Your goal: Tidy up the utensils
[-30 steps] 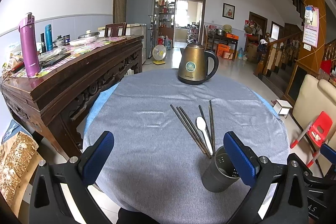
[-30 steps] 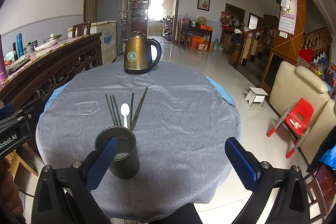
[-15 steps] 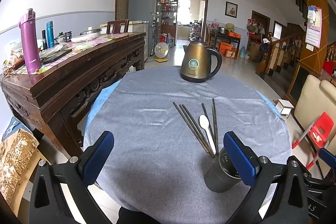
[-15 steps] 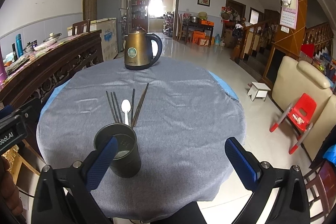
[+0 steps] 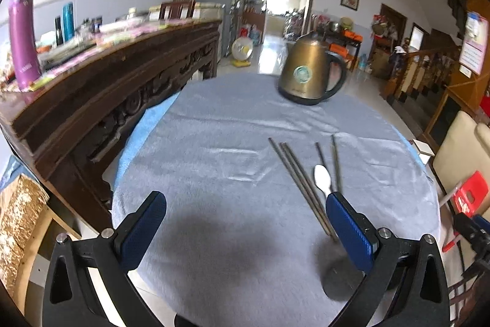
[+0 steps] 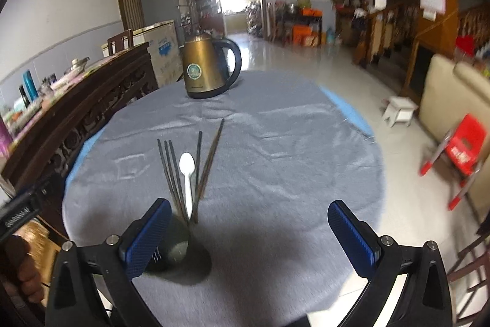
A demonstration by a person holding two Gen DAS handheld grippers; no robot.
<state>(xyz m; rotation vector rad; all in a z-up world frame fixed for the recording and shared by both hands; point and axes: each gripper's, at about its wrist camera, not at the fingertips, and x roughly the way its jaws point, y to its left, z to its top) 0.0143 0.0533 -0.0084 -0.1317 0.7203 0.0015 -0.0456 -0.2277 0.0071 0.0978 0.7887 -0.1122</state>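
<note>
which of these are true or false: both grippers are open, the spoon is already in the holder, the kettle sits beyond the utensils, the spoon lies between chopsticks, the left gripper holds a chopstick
1. Both grippers are open: true. The left gripper and right gripper stand wide apart, holding nothing.
2. The spoon is already in the holder: false. It lies flat on the tablecloth.
3. The kettle sits beyond the utensils: true.
4. The spoon lies between chopsticks: true.
5. The left gripper holds a chopstick: false. It is empty.

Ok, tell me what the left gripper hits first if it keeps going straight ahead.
Probably just the bare grey tablecloth: the open left gripper points left of the chopsticks, spoon and kettle. Depth is hard to judge through the fisheye.
</note>
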